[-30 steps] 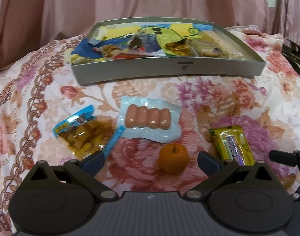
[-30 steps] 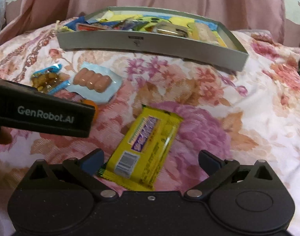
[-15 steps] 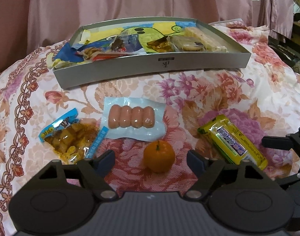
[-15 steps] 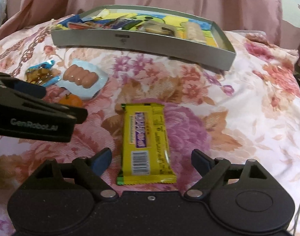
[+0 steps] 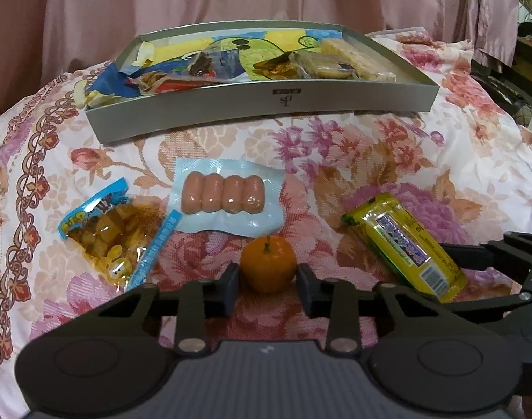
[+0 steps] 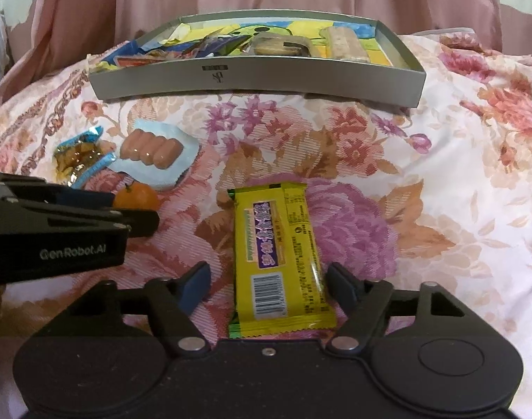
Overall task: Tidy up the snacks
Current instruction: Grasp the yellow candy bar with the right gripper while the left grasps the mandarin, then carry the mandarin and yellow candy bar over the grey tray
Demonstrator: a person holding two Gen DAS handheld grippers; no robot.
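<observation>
Both sets of jaws have just been closing since the earlier frames. Around the orange (image 5: 268, 262) the left gripper (image 5: 268, 281) is now drawn in from a wide spread, its pads standing just beside the fruit on either flank; whether they already press on it cannot be told, as a sliver of cloth seems to show on each side. At the yellow snack bar (image 6: 279, 255) the right gripper (image 6: 267, 281) is narrowed too, with the right finger at the wrapper's edge and the left finger (image 6: 195, 286) clearly apart from it, so nothing is grasped there yet. Two pick-ups are thus judged to be under way together, neither one secured.

Beyond the orange, the sausage pack (image 5: 227, 197) and the pickle packet (image 5: 114, 234) are left lying on the flowered bedspread (image 5: 423, 160). Farther back the grey tray (image 5: 266, 103) is seen, already filled with several wrapped snacks, and is taken as the place where the four loose items belong.
</observation>
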